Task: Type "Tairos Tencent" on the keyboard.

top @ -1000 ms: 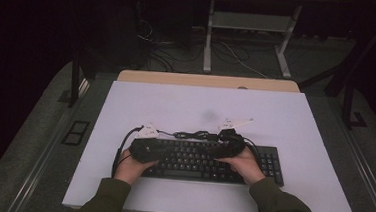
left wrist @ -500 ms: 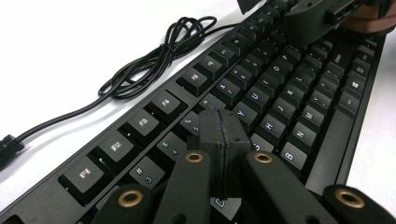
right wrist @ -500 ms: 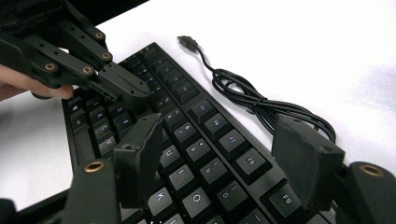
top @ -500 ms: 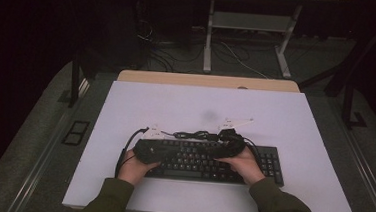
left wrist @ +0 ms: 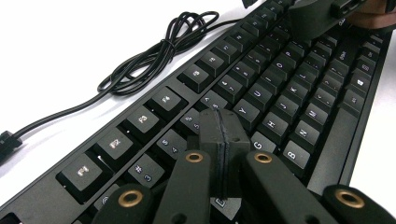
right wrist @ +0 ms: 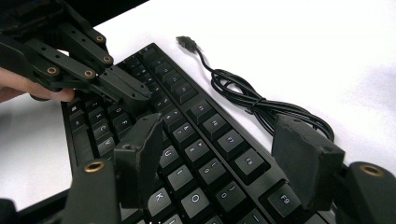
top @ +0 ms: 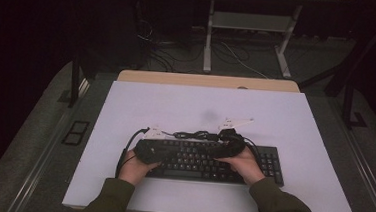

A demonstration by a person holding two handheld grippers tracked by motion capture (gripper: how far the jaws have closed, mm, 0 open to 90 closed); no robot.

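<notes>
On the white table [top: 295, 123] in the high view, the keyboard [top: 207, 160] lay near the front edge, its long side running across, with its cable [top: 194, 135] bunched just behind it. The left gripper [top: 145, 150] sat over the keyboard's left end and the right gripper [top: 231, 145] over its rear edge, right of the middle; each hand rested at the keyboard's near side. From this height I could not tell how the jaws stood.

In the left gripper view, the left gripper [left wrist: 219, 140] was clenched with nothing between its jaws, the pads pressed flat together and the closed tip poised right over the keys around the letter row, touching or nearly so. The cable [left wrist: 159, 51] looped on the table beyond the function keys, well apart from the tip. The right gripper [left wrist: 327, 16] hung over the far keys.

In the right gripper view, the right gripper [right wrist: 224, 158] stood wide open, one finger [right wrist: 137, 154] low over the letter keys and the other at the keyboard's rear edge, just beside the cable [right wrist: 261, 109] coil, whose plug [right wrist: 186, 41] lay loose on the table. The left gripper [right wrist: 123, 91] pointed down onto the keys farther along.

The likely risks, as I judged them: a closed tip wider than a gap could press two keys at once or slip off a cap, and the open right finger by the rear edge could snag the cable and drag the keyboard askew.
</notes>
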